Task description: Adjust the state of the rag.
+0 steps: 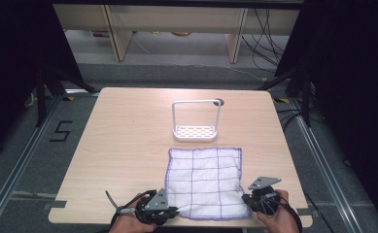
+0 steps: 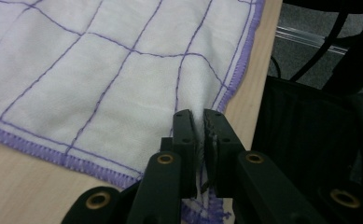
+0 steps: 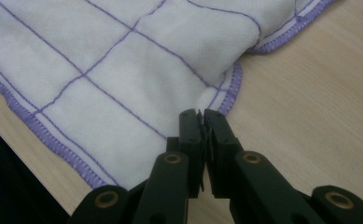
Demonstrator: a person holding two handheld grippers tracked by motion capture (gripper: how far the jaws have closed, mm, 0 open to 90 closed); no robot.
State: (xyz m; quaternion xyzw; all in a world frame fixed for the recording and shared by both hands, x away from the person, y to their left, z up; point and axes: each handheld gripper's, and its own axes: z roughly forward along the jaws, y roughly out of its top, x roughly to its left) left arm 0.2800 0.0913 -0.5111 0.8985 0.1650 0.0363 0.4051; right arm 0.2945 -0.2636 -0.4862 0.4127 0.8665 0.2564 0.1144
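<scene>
Pinching the white cloth (image 1: 203,182) with its purple grid lines at both near corners, and holding it spread flat on the pale wooden table (image 1: 128,145), at 6 o'clock of the tabletop, close to the near edge.

Clenching the left gripper (image 1: 173,210) on the corner at 7 o'clock of the cloth, with the left hand (image 1: 128,221) wrapping the gripper's body at the bottom of the high view. Showing, in the left gripper view, the left gripper (image 2: 201,126) with both black jaws nearly together, squeezing a thin fold of the cloth (image 2: 100,84) between the pads and lifting it slightly off the table (image 2: 20,186). Tracing the purple hem from the jaws toward 9 o'clock and toward 1 o'clock.

Clenching the right gripper (image 1: 247,198) on the corner at 5 o'clock of the cloth, with the right hand (image 1: 276,218) closing round it from behind. Showing, in the right gripper view, the right gripper (image 3: 201,122) with jaws pressed together right at the purple hem of the cloth (image 3: 123,70), nipping a sliver of the edge at the tips — with bare table (image 3: 310,93) at 3 o'clock of the jaws and a soft pucker of fabric at 12 o'clock.

Leaving the white rack (image 1: 195,132), with its perforated base and tall loop handle, standing upright at 12 o'clock of the cloth — just beyond the far hem, not touching it, and well apart from both grippers
</scene>
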